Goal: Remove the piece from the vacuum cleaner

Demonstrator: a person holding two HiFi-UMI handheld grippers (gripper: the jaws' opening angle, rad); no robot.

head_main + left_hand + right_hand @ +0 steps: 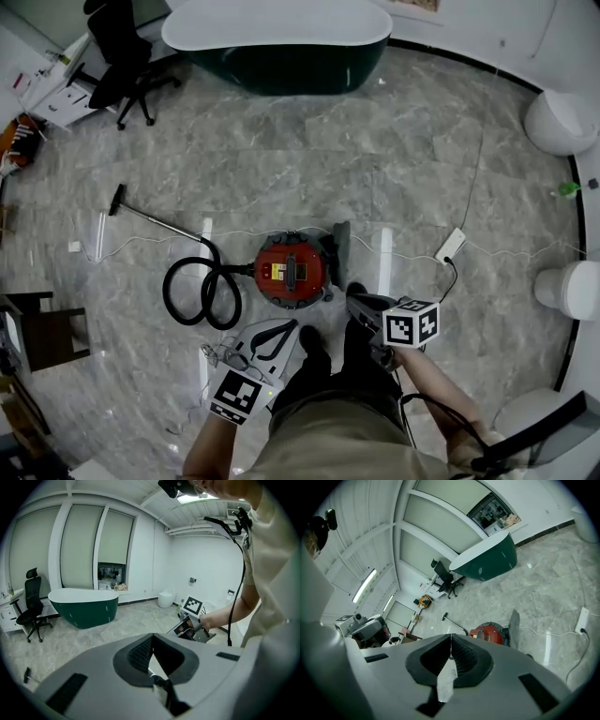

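Vacuum cleaner (291, 272) sits on the floor (422, 169) just beyond the left gripper (284, 330) and right gripper (359, 300), both clenched empty. Open one before reaching the grey piece (339, 246) on its right, probably the removable part.

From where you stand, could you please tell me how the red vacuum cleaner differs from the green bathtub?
The vacuum cleaner is red; the bathtub is dark green with a white top. The vacuum cleaner is a small round canister; the bathtub is a far larger long oval. In the head view the vacuum cleaner sits close by, while the bathtub stands at the far end of the room. Both rest on the grey marble floor.
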